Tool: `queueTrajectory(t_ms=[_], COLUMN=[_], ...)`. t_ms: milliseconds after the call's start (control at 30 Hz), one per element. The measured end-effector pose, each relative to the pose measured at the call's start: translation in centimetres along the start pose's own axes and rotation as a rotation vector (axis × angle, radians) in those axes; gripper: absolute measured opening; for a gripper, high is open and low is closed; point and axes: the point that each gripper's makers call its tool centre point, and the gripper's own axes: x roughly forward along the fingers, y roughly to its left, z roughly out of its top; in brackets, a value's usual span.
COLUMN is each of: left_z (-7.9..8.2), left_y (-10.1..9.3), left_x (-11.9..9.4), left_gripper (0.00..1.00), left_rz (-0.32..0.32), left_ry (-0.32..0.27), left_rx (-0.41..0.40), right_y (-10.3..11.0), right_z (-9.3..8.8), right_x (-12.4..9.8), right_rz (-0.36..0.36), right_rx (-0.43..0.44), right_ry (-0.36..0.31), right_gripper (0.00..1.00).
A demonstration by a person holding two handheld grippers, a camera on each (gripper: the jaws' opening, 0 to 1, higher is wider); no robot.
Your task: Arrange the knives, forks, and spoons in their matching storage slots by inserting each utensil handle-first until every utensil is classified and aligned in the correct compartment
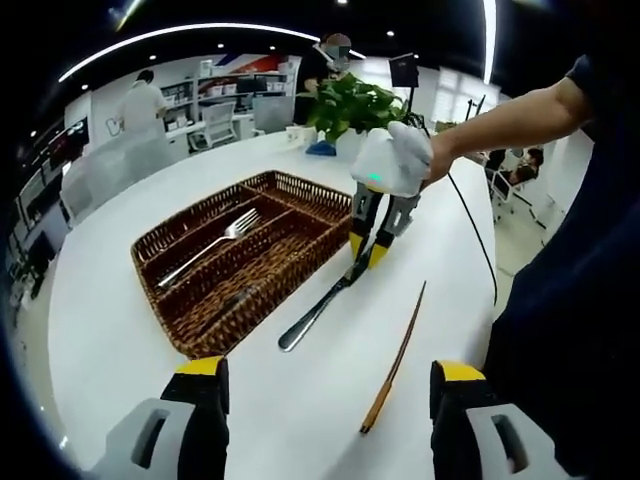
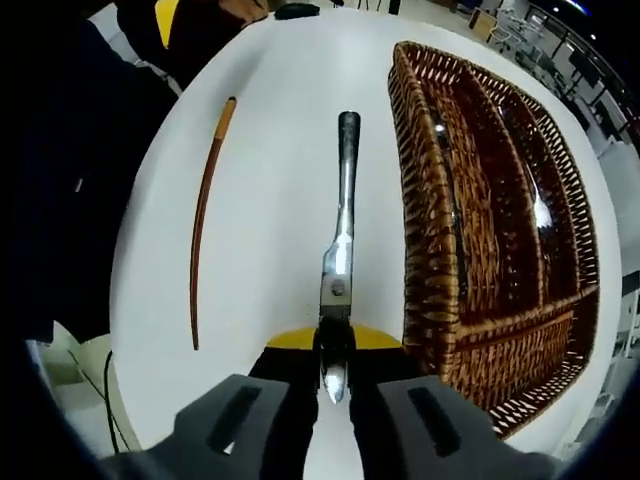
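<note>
The white surface [image 1: 120, 340] carries a wicker cutlery tray [image 1: 245, 262] with long slots; a fork [image 1: 212, 246] already lies in one slot, and a dark utensil, too dim to name, seems to rest in the nearest one. Just beside the tray, a knife [image 2: 343, 215] lies with its dark handle pointing away in the right gripper view, its blade end pinched between the jaws of the right gripper [image 2: 335, 378]. A thin brown stick-like utensil [image 1: 393, 362] lies apart, untouched. The left gripper [image 1: 330, 395] hangs above the surface with jaws spread, holding nothing. Sorting looks partly done: the knife and stick remain outside.
</note>
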Motion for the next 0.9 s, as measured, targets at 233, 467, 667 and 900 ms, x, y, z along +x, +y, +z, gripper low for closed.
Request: queueTrajectory(t_ms=[233,467,667,900], left_z=[0.6,1.0,1.3,1.3], left_y=[-0.8,-2.0,-2.6,-2.9], left_x=[2.4,5.5,8.4,10.6], left_gripper=[0.80,0.75,0.59,0.44], left_rz=[-0.078,-0.159,-0.209,-0.250], left_ry=[0.020,0.051,0.081,0.089], left_rx=[0.063,0.117,0.229,0.284], right_y=[0.9,1.1,1.5,1.8], right_z=[0.0,0.6,0.9,1.2], right_x=[-0.1,-0.8,-1.1,-1.5], right_rz=[-0.001,-0.009,-0.015,-0.025], right_rx=[0.000,-0.013,-0.022,-0.025], right_ry=[-0.012,-0.022,-0.024,-0.025], right_gripper=[0.07,0.07,0.07,0.07])
